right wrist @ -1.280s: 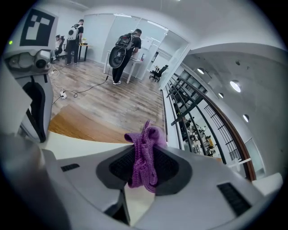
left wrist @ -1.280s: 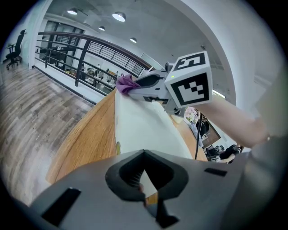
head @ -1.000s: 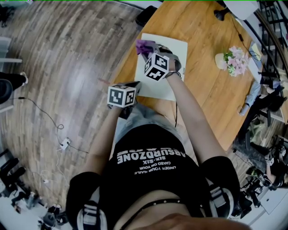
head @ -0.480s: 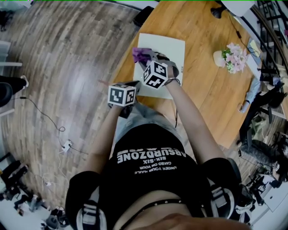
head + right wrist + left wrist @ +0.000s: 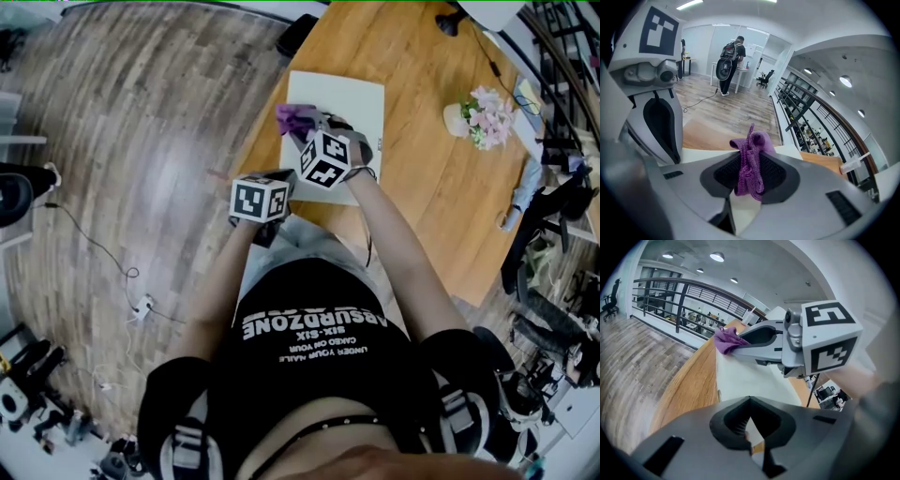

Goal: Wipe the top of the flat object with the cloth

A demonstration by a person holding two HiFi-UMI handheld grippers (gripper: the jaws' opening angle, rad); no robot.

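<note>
A white flat board (image 5: 361,103) lies on the wooden table (image 5: 441,197), near its left edge. My right gripper (image 5: 300,122) is shut on a bunched purple cloth (image 5: 293,116), which rests on the board's left part. In the right gripper view the cloth (image 5: 751,164) is pinched between the jaws and sticks out in front. My left gripper (image 5: 281,180) sits at the board's near left corner. In the left gripper view its jaws meet at the tip (image 5: 750,446) over the board's edge (image 5: 750,380), and the cloth (image 5: 727,340) shows ahead.
A pot of pink flowers (image 5: 483,117) stands at the table's right side, and a black lamp base (image 5: 452,23) at the far edge. The table's left edge drops to a wood floor (image 5: 141,141) with cables. A person (image 5: 729,58) stands far off.
My right gripper has drawn the cloth a short way along the board toward me. The left gripper has stayed at the board's corner.
</note>
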